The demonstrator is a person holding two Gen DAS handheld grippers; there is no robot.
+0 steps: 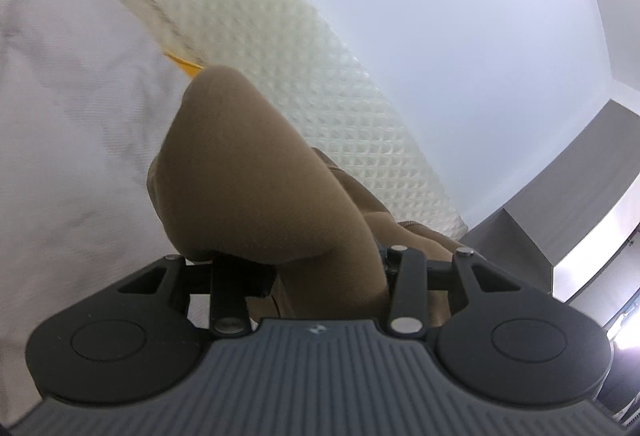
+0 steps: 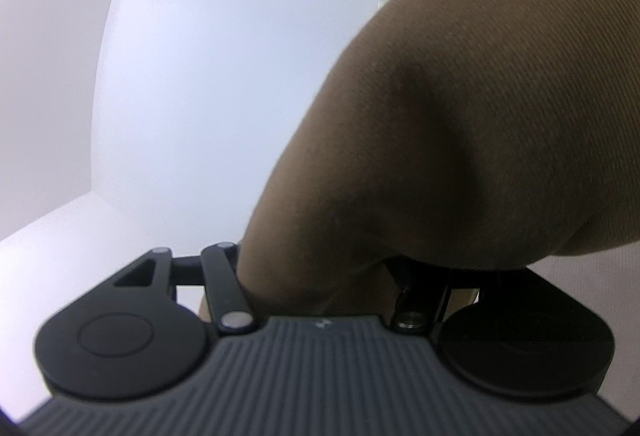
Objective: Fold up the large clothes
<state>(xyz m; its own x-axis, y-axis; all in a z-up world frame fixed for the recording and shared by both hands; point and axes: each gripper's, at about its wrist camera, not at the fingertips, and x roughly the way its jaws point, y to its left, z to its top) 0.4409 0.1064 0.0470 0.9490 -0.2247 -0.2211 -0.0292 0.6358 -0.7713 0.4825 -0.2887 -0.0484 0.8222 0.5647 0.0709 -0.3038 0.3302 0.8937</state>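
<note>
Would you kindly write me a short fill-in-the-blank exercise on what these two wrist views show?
1. The garment bunched over both grippers is ____ in colour.
2. In the left wrist view, the cream surface behind the garment has a ____ texture.
3. The wall in the right wrist view is plain ____.
4. The fingers of the right gripper are ____ by the garment.

Missing words: brown; waffle; white; hidden
</note>
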